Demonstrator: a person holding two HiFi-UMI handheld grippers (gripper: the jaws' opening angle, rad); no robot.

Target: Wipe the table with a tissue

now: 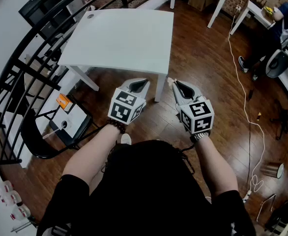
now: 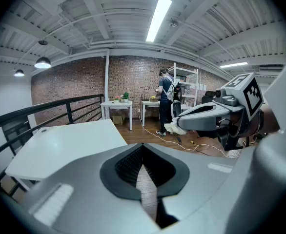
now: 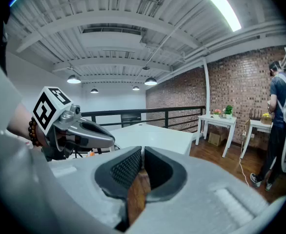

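Left claw (image 1: 140, 85): closed, empty.
Right claw (image 1: 176, 85): pinches small crumpled white tissue (image 2: 174, 127).
Risk: thin tip hold; rubbing white square table (image 1: 119, 38) may pull tissue out.

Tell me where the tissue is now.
In the left gripper view, the tissue is pinched at the tip of the right gripper, just short of the white table.

Loft-style workspace: brick wall (image 2: 74, 82), black railing (image 3: 166, 110), white table (image 1: 119, 38), wood floor (image 1: 203, 58), strip light (image 2: 158, 18)
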